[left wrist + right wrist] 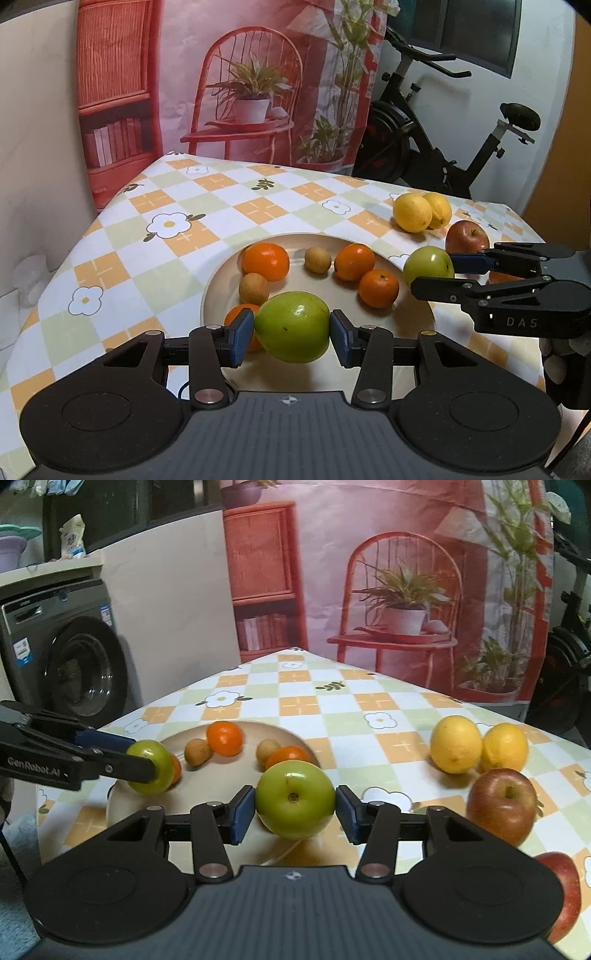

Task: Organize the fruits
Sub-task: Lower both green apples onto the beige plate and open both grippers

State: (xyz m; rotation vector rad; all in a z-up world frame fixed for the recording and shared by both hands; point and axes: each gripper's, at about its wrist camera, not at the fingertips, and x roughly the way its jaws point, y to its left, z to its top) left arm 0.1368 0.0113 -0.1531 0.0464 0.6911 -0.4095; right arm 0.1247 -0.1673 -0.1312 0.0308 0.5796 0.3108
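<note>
My left gripper point(292, 336) is shut on a green apple point(292, 326), held just above the near part of a beige plate point(413, 314). On that plate lie several oranges point(265, 260) and two small brown fruits point(317, 260). My right gripper point(295, 814) is shut on a second green apple point(294, 799) over the plate's right rim point(295, 740). In the left wrist view the right gripper point(439, 275) shows at the right with its apple point(427, 265). In the right wrist view the left gripper point(147, 757) comes in from the left with its apple point(153, 766).
Two lemons point(456, 744) and a red apple point(502, 805) lie on the checked tablecloth point(332, 705) right of the plate; another red apple point(563, 890) sits at the near right edge. A printed backdrop point(236, 74) hangs behind the table. An exercise bike point(424, 136) and a washing machine point(62, 657) stand beyond.
</note>
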